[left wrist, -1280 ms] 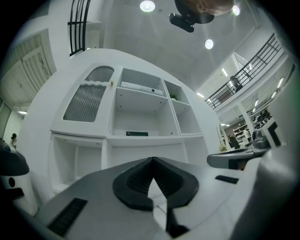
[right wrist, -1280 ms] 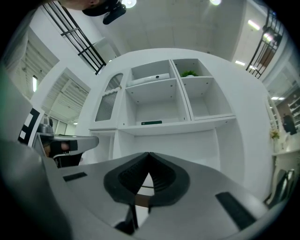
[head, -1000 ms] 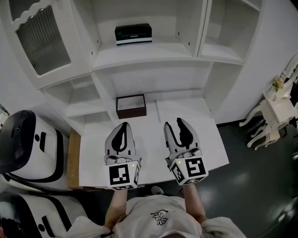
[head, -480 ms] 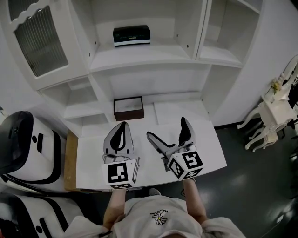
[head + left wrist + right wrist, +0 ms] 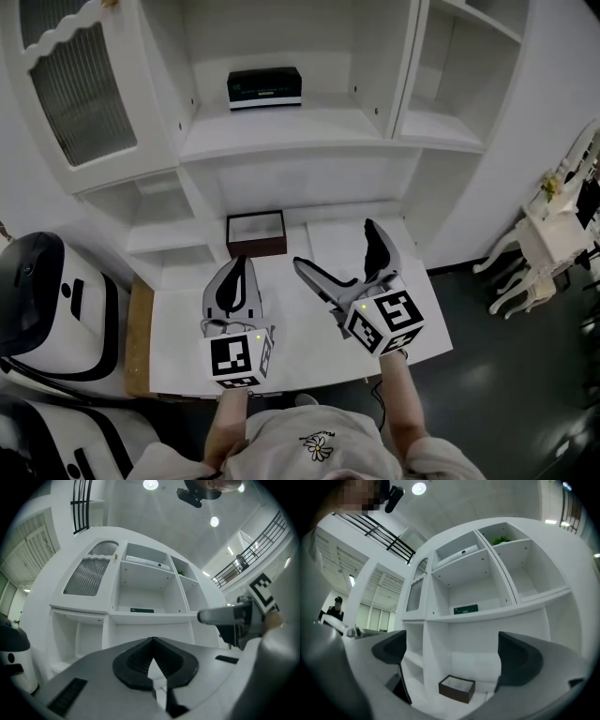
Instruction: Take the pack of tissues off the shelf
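Note:
The pack of tissues (image 5: 264, 87), dark green-black with a white underside, lies on the middle shelf (image 5: 281, 127) of the white cabinet; it shows small in the left gripper view (image 5: 142, 610) and the right gripper view (image 5: 466, 609). My right gripper (image 5: 343, 261) hovers over the white table (image 5: 178, 328), well below and in front of the pack, open wide with nothing between its jaws. My left gripper (image 5: 242, 270) hangs beside it to the left, jaws shut on nothing.
A dark brown open box (image 5: 256, 232) with a white inside stands at the back of the table under the shelf, seen also in the right gripper view (image 5: 456, 688). White robot bodies (image 5: 52, 300) stand left of the table. A white chair (image 5: 553, 216) is at the right.
My right gripper has gone from nearly shut to wide open and tilted leftward. Both grippers have edged a little toward the cabinet.

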The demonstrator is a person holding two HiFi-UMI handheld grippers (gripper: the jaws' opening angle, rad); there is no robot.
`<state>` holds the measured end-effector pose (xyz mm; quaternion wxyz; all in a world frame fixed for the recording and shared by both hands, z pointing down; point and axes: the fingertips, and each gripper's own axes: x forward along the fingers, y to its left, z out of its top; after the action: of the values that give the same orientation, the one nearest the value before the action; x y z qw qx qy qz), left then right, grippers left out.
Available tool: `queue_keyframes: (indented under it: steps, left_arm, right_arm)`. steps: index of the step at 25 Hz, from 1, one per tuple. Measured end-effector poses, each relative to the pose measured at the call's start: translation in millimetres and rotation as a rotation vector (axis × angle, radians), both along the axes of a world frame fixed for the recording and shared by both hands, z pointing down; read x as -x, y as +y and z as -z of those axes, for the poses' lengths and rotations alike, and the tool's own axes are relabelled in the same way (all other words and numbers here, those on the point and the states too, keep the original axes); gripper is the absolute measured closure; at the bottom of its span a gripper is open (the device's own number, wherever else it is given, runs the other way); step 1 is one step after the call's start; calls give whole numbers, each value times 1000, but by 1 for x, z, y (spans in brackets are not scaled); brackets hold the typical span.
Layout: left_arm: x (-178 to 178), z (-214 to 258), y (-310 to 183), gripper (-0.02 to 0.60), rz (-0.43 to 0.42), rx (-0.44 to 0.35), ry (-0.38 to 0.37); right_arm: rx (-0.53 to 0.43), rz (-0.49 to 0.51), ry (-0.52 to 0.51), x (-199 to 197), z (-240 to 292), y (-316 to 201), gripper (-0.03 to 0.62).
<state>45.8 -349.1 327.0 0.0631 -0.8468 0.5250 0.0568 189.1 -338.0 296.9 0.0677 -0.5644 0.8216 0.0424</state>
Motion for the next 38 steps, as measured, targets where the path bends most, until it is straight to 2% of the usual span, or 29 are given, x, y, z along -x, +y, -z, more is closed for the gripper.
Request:
queue_keyframes:
  steps: [4,8,11,15,21,29,34,38]
  left_arm:
    - [10,-3,-4,581,22,16,-2]
    - [25,-7,-5,581,61,34,5]
    - [40,-11,-5,581,100,51,12]
    - [61,-20,-6,581,158,77,17]
    - [86,-27,-11,581,228,110,31]
    - [107,-36,-13,581,283,144,34]
    - [112,-35,-15,581,296,142,27]
    - [112,-32,-14,581,297,131,20]
  right_arm:
    - [-62,85,16,3,74,-37,2]
    - [-34,187,38,10,129,-91,2]
    - [54,233,83,18,147,-141,3]
    - [175,240,172,24,156,-201,3]
    - [373,245,187,17,142,-268,3]
    - [485,283,174,19,121,-297,5]
    - [473,347,183,32,122,-283,5]
    - [451,430,223,58,122,-256,5]
